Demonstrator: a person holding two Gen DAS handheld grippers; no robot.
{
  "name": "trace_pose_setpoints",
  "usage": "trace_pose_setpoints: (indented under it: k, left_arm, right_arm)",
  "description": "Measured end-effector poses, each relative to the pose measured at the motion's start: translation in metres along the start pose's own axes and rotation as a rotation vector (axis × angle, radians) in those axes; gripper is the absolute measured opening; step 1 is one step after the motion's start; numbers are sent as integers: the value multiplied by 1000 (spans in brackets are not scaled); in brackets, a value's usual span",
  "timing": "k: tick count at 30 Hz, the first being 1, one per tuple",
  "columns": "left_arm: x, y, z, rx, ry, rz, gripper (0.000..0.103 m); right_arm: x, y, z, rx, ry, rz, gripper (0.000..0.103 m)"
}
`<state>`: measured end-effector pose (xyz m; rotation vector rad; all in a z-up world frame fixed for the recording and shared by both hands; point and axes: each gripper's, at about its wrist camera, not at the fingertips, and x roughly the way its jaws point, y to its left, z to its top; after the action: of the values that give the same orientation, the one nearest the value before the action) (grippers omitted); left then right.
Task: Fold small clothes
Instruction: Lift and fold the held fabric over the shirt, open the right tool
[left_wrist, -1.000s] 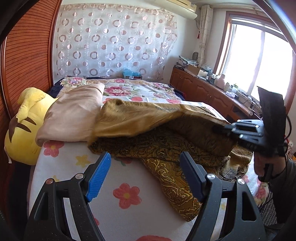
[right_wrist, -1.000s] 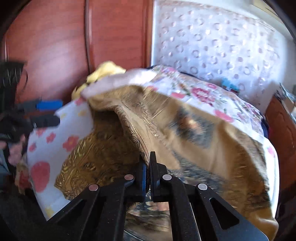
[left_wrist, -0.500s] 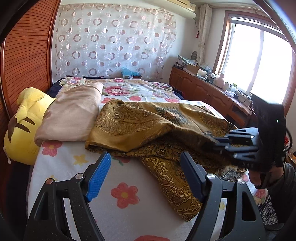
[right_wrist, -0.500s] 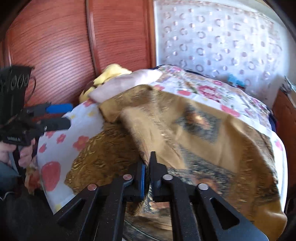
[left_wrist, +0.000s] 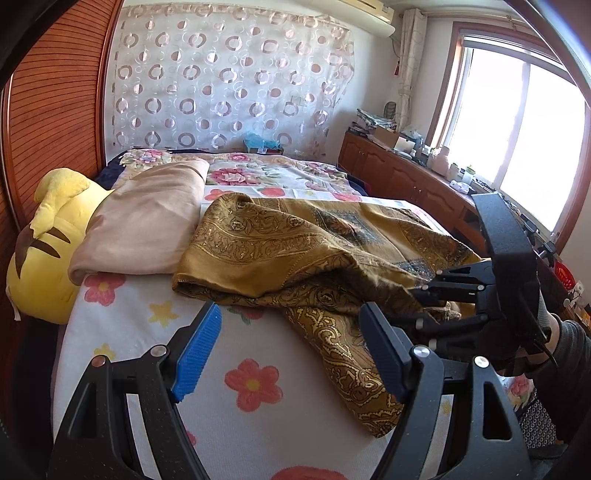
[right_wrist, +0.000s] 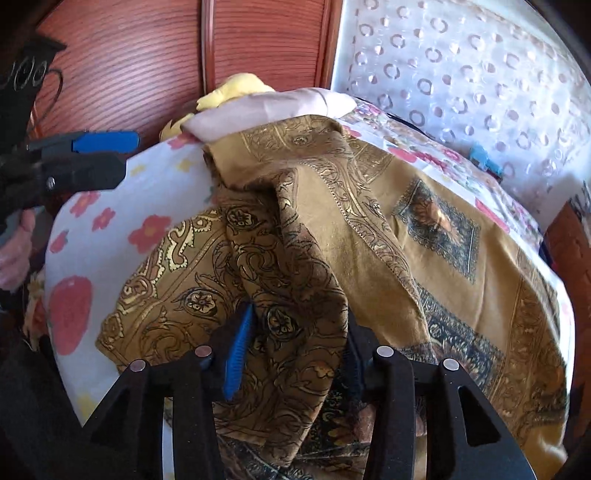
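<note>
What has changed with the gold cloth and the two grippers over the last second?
The right gripper carried the lifted fold of the gold patterned cloth over and lowered it, so the cloth now lies flatter on the bed. Its jaws have just been opening, with the cloth still between them. The left gripper stayed put, open and empty. The beige pillow and yellow plush toy have not moved.
</note>
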<state>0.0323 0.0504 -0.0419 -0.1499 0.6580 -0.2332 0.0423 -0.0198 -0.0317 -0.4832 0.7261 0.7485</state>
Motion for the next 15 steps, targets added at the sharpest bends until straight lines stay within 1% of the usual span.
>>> trace_pose_setpoints:
  k: [1, 2, 3, 5, 7, 9, 12, 15]
  left_arm:
    - [0, 0, 0, 0, -1, 0, 78]
    - [-1, 0, 0, 0, -3, -1, 78]
    - [-1, -1, 0, 0, -4, 0, 78]
    - [-2, -1, 0, 1, -7, 1, 78]
    - [-3, -2, 1, 2, -9, 0, 78]
    - [-4, -2, 2, 4, -13, -3, 78]
    - [-5, -4, 2, 7, -15, -8, 78]
    - [-3, -8, 2, 11, -17, -14, 78]
  right_arm:
    - [-1, 0, 0, -6, -3, -17, 9]
    - [-5, -5, 1, 1, -12, -21, 6]
    - [-8, -9, 2, 19, -30, -6, 5]
    - [-22, -18, 4, 68, -88, -6, 4]
    - [-41, -37, 5, 137, -151, -8, 4]
    - [-61, -55, 2, 190, -195, -28, 4]
    - [-89, -80, -11, 258, -228, -54, 4]
    - [-111, -96, -33, 300, -233, -109, 4]
